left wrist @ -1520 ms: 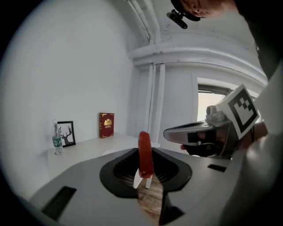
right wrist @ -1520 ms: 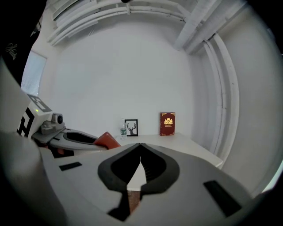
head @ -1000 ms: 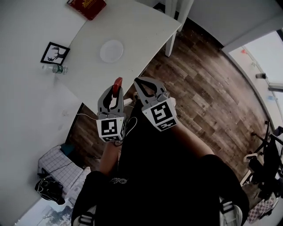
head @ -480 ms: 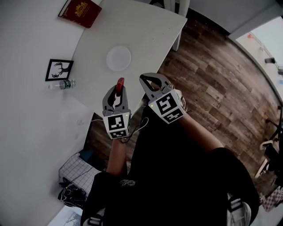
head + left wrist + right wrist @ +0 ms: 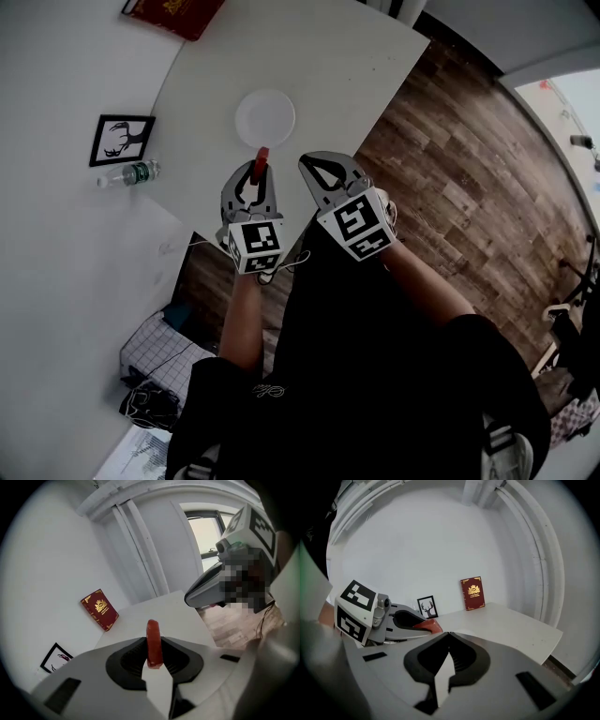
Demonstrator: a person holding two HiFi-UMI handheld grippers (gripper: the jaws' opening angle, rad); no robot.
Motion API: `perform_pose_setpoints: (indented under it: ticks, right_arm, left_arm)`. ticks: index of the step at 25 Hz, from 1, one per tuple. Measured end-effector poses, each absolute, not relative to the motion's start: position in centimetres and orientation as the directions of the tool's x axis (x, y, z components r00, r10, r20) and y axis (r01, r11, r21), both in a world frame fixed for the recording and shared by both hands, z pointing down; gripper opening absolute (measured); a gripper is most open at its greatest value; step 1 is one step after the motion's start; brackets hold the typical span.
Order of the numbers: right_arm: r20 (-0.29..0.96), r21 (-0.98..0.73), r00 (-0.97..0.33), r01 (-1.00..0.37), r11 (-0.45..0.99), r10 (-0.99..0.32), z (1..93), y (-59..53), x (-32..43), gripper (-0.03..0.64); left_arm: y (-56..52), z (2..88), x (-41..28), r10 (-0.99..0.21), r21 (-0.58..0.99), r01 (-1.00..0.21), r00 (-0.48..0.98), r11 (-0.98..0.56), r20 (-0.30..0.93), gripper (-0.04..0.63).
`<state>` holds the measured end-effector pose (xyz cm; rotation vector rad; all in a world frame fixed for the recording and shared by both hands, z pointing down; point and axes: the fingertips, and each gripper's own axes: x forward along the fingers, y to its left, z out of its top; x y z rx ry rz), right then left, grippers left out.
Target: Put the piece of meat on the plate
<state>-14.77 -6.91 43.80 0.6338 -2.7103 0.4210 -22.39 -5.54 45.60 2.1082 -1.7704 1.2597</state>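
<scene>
Step in hand: judged as the carry. The piece of meat (image 5: pixel 262 157) is gripped and not yet on the plate (image 5: pixel 265 117).
Piece of meat: a thin red slab, standing on edge between the left gripper's jaws and sticking out past their tips. In the head view it is over the near part of the white table (image 5: pixel 328 66), just short of the plate.
Plate: white, round and bare, just beyond the meat.
Left gripper (image 5: pixel 258 169): jaws narrowly apart and clamped on the meat, pads pressing both flat faces.
Right gripper (image 5: pixel 309 161): jaws closed tip to tip with nothing between them. It sits just to the right of the left gripper.
Next move: likely to carry the meat a little farther over the plate, lower it, then open the left jaws.
Far side: a red book (image 5: pixel 173 11) leans against the wall.
</scene>
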Motion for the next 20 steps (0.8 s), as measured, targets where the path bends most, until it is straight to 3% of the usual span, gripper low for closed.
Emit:
perform_pose_setpoints:
  ticks: [11,20]
  right_arm:
    - [0.437,-0.209,-0.822,-0.487,0.848,-0.365,46.7,-8.9,-15.1,0.021]
    - [0.456,-0.224,-0.806,-0.514,0.828,-0.377,47.7,-10.0,-15.3,0.021]
  left_arm:
    - [-7.7,50.5,-23.5,-0.714,-0.609,-0.619,-0.109,-0.496,0.691,0.084]
    - [-9.5,53.1,-24.7,-0.688,-0.623,-0.563,-0.126,-0.543,0.714,0.084]
